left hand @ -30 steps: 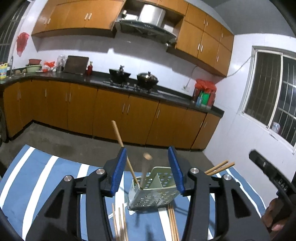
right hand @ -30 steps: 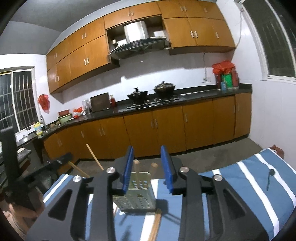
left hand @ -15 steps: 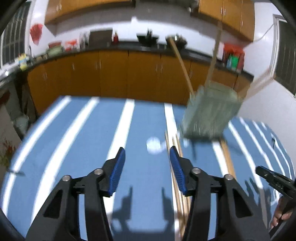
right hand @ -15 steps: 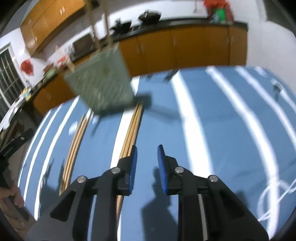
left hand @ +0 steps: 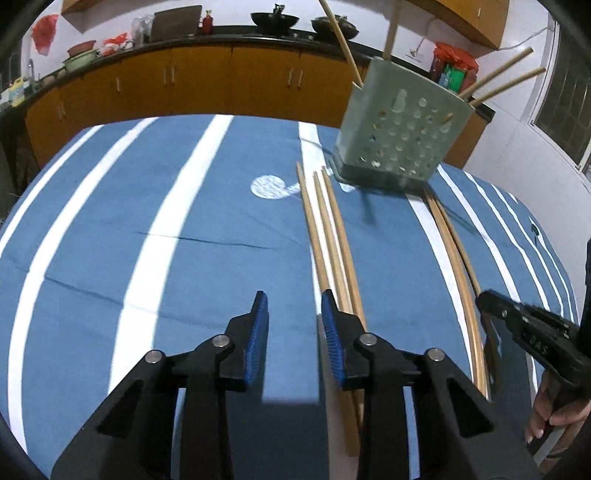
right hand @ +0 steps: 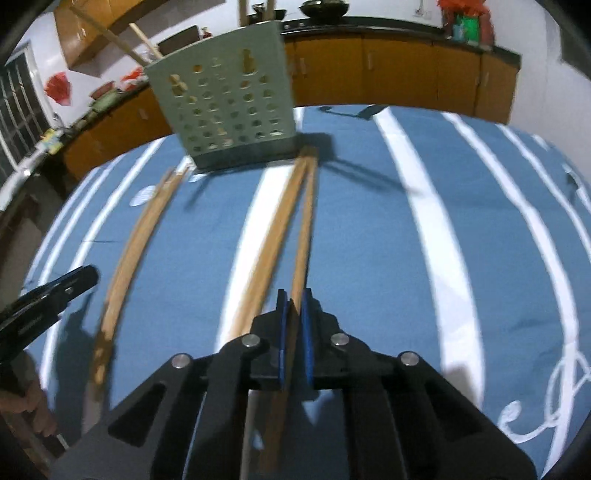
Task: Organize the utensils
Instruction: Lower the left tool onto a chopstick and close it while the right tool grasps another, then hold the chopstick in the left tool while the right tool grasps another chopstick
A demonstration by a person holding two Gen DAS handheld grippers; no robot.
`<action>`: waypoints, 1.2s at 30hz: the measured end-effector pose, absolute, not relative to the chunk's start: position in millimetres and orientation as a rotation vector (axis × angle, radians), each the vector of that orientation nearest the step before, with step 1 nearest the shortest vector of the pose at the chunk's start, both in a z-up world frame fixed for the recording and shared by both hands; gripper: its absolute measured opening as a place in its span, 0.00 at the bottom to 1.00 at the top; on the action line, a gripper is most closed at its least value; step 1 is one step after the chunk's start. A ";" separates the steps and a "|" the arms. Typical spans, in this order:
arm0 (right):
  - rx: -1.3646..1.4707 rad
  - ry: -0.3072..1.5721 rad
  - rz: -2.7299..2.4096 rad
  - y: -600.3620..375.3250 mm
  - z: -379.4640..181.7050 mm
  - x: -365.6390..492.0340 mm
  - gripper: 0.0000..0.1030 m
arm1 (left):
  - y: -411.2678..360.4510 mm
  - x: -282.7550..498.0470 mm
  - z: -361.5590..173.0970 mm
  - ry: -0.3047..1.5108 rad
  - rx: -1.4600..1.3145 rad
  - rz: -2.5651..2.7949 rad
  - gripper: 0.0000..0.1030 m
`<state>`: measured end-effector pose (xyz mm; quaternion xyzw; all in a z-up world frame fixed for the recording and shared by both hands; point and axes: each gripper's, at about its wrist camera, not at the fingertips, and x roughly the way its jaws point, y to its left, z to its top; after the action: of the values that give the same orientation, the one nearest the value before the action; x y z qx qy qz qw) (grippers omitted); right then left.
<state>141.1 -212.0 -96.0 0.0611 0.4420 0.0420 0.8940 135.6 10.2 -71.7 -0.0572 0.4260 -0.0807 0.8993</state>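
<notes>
The right hand-held gripper point(right hand: 294, 295) is clamped on a single wooden chopstick point(right hand: 303, 229), which is seated between the blue pads point(right hand: 306, 325) near its lower end. That chopstick lies on the blue striped cloth point(right hand: 369, 240) of the bench and runs up to the base of the green perforated utensil holder point(right hand: 229, 107). A second pair of chopsticks point(right hand: 269, 243) lies just to its left, touching it at the far tip.

The jaws of the left hand-held gripper point(left hand: 291, 306) have just been closing and are held partly apart, with bare cloth between them. Its right pad point(left hand: 330, 332) is located just beside a group of three chopsticks point(left hand: 330, 236); contact cannot be told. Several chopsticks point(left hand: 340, 33) stand tilted inside the holder. The holder is placed upright at the far side of the bench.
</notes>
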 end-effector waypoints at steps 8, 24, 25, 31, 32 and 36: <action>0.155 0.909 0.009 -238.6 -97.6 144.9 0.08 | 0.0 135.8 -80.3 0.913 -0.102 -0.203 0.21; 0.132 0.907 0.063 -231.4 -99.0 138.8 0.09 | -1.0 144.3 -82.5 0.907 -0.023 -0.126 0.07; 0.130 0.907 0.071 -229.9 -99.1 138.9 0.08 | 3.8 146.6 -82.5 0.906 -0.027 -0.112 0.07; 0.093 0.894 0.041 -227.6 -99.0 146.6 0.08 | 27.3 159.3 -82.2 0.901 -0.052 -0.049 0.08; 0.083 0.888 0.014 -230.3 -99.0 149.6 0.08 | 29.5 161.0 -82.2 0.899 -0.055 -0.043 0.08; 0.069 0.872 -0.075 -245.9 -99.5 160.4 0.08 | 33.9 166.1 -83.1 0.892 -0.060 -0.029 0.08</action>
<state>160.4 -245.9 -99.5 0.0334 0.4222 -0.0361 0.9051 166.1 33.9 -83.1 -0.0291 0.4311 -0.0140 0.9017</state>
